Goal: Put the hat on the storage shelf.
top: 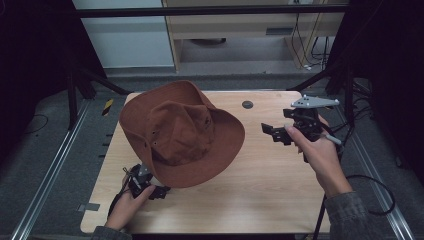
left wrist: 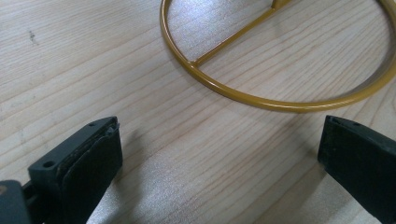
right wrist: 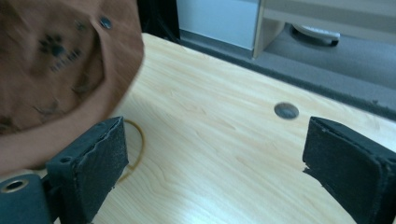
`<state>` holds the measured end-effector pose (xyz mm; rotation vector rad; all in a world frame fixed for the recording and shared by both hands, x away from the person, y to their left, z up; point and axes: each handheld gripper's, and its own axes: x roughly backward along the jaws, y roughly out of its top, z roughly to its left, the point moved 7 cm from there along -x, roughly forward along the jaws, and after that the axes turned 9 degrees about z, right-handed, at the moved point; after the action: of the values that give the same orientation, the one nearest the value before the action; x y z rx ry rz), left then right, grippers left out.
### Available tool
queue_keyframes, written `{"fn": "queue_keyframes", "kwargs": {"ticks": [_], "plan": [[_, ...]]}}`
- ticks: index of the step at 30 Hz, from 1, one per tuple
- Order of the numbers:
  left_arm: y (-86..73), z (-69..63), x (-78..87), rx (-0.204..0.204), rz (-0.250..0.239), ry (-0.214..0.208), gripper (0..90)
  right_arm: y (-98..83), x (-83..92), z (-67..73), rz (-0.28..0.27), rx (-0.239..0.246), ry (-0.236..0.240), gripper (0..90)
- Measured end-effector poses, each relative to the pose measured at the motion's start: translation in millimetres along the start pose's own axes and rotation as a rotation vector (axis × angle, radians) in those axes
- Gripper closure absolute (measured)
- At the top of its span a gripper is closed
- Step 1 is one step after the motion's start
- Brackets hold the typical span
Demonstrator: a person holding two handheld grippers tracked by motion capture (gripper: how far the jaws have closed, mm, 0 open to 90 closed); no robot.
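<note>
A brown wide-brimmed hat stands tilted over the left half of the wooden table. In the right gripper view the hat shows a paw print on its crown. Under it a gold wire ring base lies flat on the wood, and an arc of that ring peeks out below the brim. My left gripper sits low at the hat's near-left brim; its jaws are open with only bare wood between them. My right gripper hovers right of the hat, open and holding nothing.
A small grey round disc is set in the table near its far edge, also seen ahead of the right gripper as a disc. Metal rails run along both table sides. A wooden cabinet stands beyond the far edge.
</note>
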<state>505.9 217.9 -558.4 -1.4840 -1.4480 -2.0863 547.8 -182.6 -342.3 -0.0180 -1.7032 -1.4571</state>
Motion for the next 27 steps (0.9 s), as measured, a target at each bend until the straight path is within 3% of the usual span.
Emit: {"fn": "queue_keyframes", "kwargs": {"ticks": [14, 21, 27], "plan": [[0.0, 0.0, 0.0, 0.001, 0.0, 0.0, 0.0, -64.7, -27.5, -21.8, 0.065, -0.054, -0.042, 9.1], [-0.1, -0.1, 0.0, 0.001, 0.0, 0.001, 0.0, -113.0, -49.5, -33.3, 0.157, -0.08, -0.09, 9.8], [-0.1, 0.0, 0.1, 0.001, 0.0, 0.001, 0.0, -139.8, -61.4, -33.4, 0.171, -0.124, -0.075, 9.8]]}}
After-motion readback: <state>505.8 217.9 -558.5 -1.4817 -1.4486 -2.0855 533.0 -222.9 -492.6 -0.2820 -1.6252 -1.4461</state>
